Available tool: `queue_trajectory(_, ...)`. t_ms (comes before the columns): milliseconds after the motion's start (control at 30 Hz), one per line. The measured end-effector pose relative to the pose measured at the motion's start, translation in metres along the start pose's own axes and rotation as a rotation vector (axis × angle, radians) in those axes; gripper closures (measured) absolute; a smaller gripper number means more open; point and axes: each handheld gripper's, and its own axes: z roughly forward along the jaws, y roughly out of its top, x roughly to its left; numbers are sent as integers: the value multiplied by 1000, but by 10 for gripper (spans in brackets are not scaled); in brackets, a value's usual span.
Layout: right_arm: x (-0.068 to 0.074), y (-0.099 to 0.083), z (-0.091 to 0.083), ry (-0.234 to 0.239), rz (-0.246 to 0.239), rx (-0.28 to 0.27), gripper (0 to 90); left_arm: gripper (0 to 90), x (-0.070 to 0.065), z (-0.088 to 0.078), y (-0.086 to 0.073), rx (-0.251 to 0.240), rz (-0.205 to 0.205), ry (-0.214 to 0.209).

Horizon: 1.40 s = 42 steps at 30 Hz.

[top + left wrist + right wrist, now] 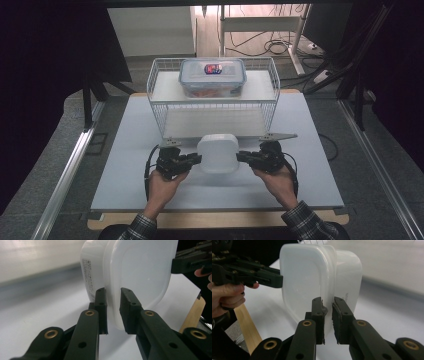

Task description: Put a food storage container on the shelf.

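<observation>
A white lidded plastic container (217,153) hangs just above the white table top (125,180), held from both sides. My left gripper (196,159) is shut on its left lid rim (113,307), and my right gripper (241,157) is shut on its right lid rim (329,310). In the left gripper view the container (135,272) stands edge-on between the black jaws, with a printed label on its side. In the right gripper view the container (312,280) shows the same way, with the left gripper (277,280) clamped on its far edge.
A white wire basket shelf (160,107) stands at the back of the table. On its top sits a clear box with a blue-clipped lid (212,76). The table's wooden front edge (215,220) runs near the person's sleeves. Dark drapes and metal rails flank the table.
</observation>
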Motion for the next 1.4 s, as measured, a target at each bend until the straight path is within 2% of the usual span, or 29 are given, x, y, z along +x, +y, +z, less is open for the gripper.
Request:
queue_trajectory(167, 6, 20, -9, -13, -43, -36, 802, 771, -3, -8, 14, -26, 12, 4)
queue_trajectory(267, 8, 29, -13, -15, -53, -55, 802, 771, -5, -12, 22, -41, 27, 11)
queue_trajectory(467, 9, 42, -19, -13, -55, -88, 801, 772, -10, -22, 39, -65, 58, 26)
queue_trajectory(833, 11, 67, -29, -7, -66, -138, 800, 774, -15, -39, 69, -115, 82, 29)
queue_trajectory(1100, 17, 89, -35, 4, -81, -174, 799, 776, -17, -55, 92, -138, 116, 44)
queue_trajectory(1400, 20, 118, -36, 6, -95, -202, 799, 776, -14, -69, 120, -161, 122, 63)
